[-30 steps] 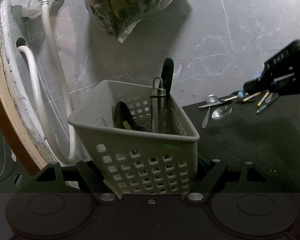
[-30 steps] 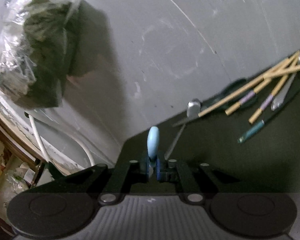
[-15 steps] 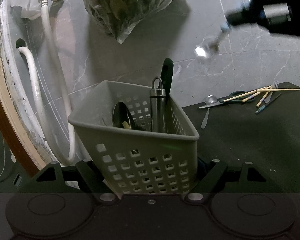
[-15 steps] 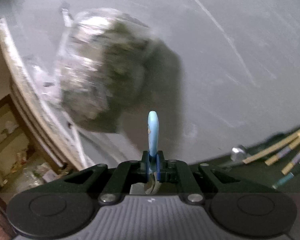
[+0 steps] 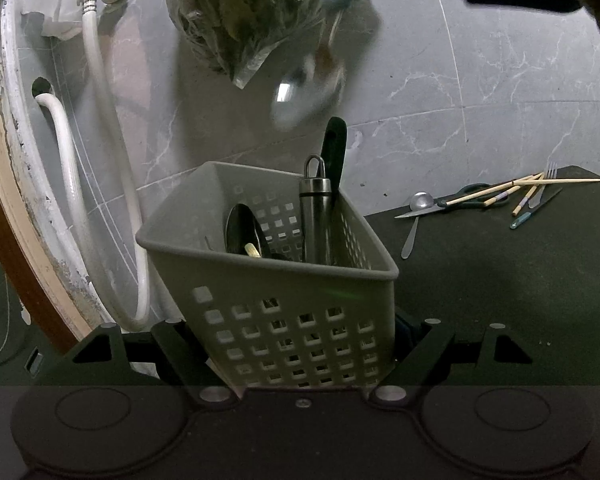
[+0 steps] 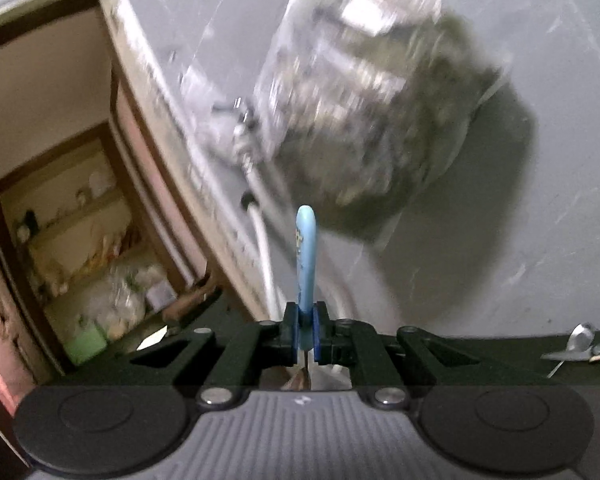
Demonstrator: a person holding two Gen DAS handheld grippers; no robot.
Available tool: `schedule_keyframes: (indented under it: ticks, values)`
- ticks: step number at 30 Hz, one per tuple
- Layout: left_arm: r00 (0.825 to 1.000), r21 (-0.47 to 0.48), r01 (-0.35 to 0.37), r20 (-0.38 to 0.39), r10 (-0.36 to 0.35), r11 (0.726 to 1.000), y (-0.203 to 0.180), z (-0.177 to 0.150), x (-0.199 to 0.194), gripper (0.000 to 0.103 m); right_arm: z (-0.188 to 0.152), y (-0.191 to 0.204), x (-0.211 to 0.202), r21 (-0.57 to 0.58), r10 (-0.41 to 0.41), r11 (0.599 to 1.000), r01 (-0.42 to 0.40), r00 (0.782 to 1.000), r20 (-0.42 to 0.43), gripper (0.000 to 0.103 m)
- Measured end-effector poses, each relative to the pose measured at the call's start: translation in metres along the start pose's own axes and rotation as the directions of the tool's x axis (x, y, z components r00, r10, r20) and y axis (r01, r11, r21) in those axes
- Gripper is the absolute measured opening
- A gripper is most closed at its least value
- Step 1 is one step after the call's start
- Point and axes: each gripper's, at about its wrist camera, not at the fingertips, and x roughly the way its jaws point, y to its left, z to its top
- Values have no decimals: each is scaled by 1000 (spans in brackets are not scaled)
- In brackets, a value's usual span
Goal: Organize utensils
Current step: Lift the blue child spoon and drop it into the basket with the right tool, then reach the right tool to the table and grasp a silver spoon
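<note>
Midway through the sorting: right gripper [image 6: 305,334] clamped narrow on the pale blue plastic handle of a steel spoon [image 5: 300,92], bowl hanging blurred just above the grey perforated plastic basket [image 5: 260,256], itself pinched by its near wall in the left gripper [image 5: 300,360]. Already standing inside: a steel cylinder-handled tool [image 5: 315,216] and a black-handled utensil [image 5: 334,148]. Next, likely: bowl lowered into the opening, clear of both handles, then release; chopsticks, fork and scissors [image 5: 508,196] waiting on the dark mat [image 5: 520,280].

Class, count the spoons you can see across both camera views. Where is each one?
3. One spoon lies on the dark mat beside the scissors; one, blue-handled, is in the right gripper above the basket; one stands inside it. More may be hidden there.
</note>
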Motion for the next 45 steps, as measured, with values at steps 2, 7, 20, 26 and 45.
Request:
schedule_keyframes:
  ticks: [2, 7, 20, 26, 45]
  values:
    - [1000, 0, -1, 0, 1, 1000, -1, 0, 0, 82, -7, 2, 10, -12, 1, 1000, -1, 999, -39, 8]
    - [1000, -3, -2, 2, 2, 1000, -1, 1, 0, 82, -22, 6, 25, -56, -4, 998, -2, 995, -99, 8]
    - [1000, -4, 4, -1, -4, 1000, -1, 0, 0, 82, -41, 16, 34, -158, -59, 987, 26, 976, -209, 39]
    - [1000, -2, 7, -5, -7, 1000, 2, 0, 0, 82, -32, 12, 22, -147, -77, 987, 57, 988, -134, 78]
    - [999, -9, -3, -36, 2, 1000, 1, 8, 7, 82, -37, -129, 0, 47, -467, 867, 496, 842, -268, 103]
